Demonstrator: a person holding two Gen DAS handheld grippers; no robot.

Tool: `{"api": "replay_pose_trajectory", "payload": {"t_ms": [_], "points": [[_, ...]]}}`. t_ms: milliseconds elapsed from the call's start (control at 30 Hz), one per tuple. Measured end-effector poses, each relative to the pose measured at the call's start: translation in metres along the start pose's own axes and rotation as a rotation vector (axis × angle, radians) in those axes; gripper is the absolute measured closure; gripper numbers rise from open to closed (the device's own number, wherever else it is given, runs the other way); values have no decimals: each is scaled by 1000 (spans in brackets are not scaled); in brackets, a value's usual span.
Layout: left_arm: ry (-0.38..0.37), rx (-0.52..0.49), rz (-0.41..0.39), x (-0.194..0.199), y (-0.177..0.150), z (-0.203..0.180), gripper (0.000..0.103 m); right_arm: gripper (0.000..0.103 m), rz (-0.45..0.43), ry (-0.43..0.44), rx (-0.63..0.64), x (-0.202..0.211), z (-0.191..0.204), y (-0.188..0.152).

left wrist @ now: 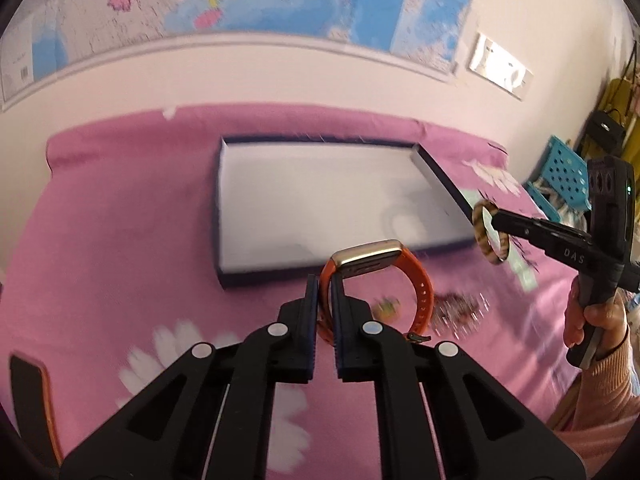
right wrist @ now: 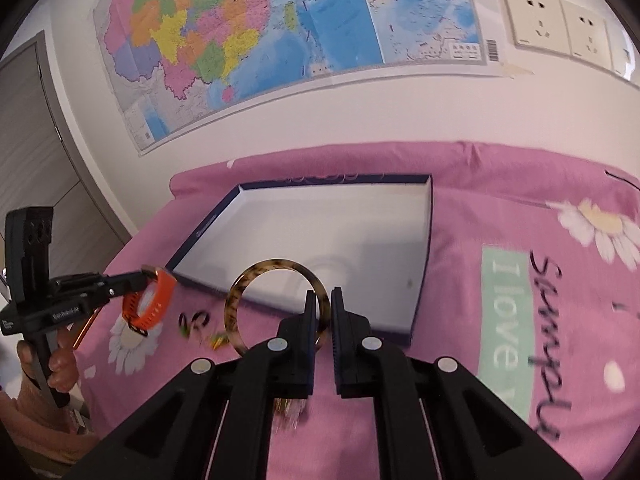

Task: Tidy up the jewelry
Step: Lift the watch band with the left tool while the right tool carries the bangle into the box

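Observation:
My left gripper (left wrist: 325, 286) is shut on the orange strap of a gold-cased watch (left wrist: 370, 260), held above the pink cloth just in front of the open white box (left wrist: 320, 196). The same watch (right wrist: 150, 306) and left gripper (right wrist: 146, 276) show at the left of the right wrist view. My right gripper (right wrist: 325, 300) is shut on a tortoiseshell bangle (right wrist: 256, 284), held upright before the box (right wrist: 328, 236). In the left wrist view that bangle (left wrist: 480, 232) hangs at the box's right corner, gripped by the right gripper (left wrist: 494, 218). The box holds nothing visible.
Small blurred jewelry pieces (left wrist: 460, 312) and a greenish item (left wrist: 386, 306) lie on the pink flowered cloth (left wrist: 120, 260) near the box's front edge. Other bits (right wrist: 196, 322) lie under the bangle. A wall with a map (right wrist: 280, 40) stands close behind. A blue crate (left wrist: 568, 168) sits at the right.

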State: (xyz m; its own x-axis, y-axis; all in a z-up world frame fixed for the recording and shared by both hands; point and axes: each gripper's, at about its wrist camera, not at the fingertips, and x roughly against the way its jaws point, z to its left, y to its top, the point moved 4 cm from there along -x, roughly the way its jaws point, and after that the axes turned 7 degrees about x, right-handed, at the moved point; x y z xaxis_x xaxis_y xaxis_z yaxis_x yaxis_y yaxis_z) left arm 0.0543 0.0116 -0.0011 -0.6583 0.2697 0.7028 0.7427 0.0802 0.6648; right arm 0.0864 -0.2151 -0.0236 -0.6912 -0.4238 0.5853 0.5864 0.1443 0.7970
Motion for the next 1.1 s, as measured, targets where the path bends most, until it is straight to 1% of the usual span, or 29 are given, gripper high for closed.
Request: {"api": "replay_pose_trajectory", "payload": {"t_ms": [67,200,233,400,500,633,800,1100], "points": [[12,0,-12,-4,13,4,96,97,4,-7,-5,-10,-5,8],[61,-19,-38,-17,39,7,96,97,19,-38,3,-33,-15,25],[67,-19,-37,-23,46,8,96,97,2,-47,12,-39,-17,32],[87,-39,-29,-51,74,4,96,97,34,-75,24,-68,-24,54],[94,-44,0,-72,87,3,96,97,57,-82,26,-84,-27,64],[117,-51,34,-98,96,3,96,97,100,-95,30,-105,-29,73],[134,-47,60,-119,105,7,96,97,144,-114,30,-128,-32,80],[163,-47,99,-147,115,9,96,97,222,-143,18,-154,-40,85]]}}
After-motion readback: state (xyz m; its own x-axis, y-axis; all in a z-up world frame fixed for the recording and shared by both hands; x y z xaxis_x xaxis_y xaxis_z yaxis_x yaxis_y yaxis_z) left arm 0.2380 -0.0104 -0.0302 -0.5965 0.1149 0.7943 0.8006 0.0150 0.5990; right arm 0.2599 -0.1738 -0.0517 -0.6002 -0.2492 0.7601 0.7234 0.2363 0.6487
